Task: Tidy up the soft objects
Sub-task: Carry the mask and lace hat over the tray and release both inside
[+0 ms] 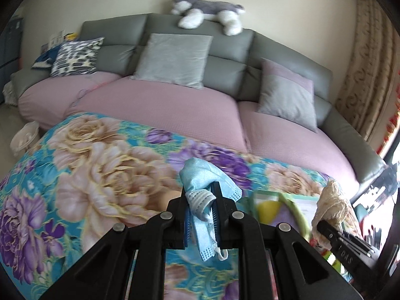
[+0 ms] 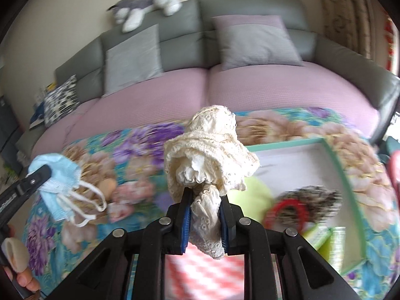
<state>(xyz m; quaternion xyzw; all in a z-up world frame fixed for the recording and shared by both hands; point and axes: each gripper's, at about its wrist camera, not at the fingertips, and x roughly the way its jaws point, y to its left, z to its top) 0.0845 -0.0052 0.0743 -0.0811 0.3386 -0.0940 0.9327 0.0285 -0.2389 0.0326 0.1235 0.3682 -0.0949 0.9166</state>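
Observation:
My left gripper (image 1: 201,190) is shut on a light blue face mask (image 1: 202,177), bunched between its blue pads and held above the floral blanket (image 1: 100,165). The same mask (image 2: 58,175) hangs at the left of the right wrist view, white ear loops dangling. My right gripper (image 2: 204,192) is shut on a cream lace cloth (image 2: 210,145), which mushrooms above the fingers. That cloth (image 1: 332,200) shows at the right of the left wrist view. A green-rimmed tray (image 2: 335,160) lies on the blanket to the right, blurred.
A grey sofa (image 1: 225,50) with pink seat covers and several cushions (image 1: 172,57) stands behind the blanket. A plush husky (image 1: 205,12) lies on the backrest. The tray holds a yellow-green item (image 2: 252,195), a red ring (image 2: 287,212) and a dark fuzzy thing (image 2: 315,197). A person's hand (image 2: 17,257) shows lower left.

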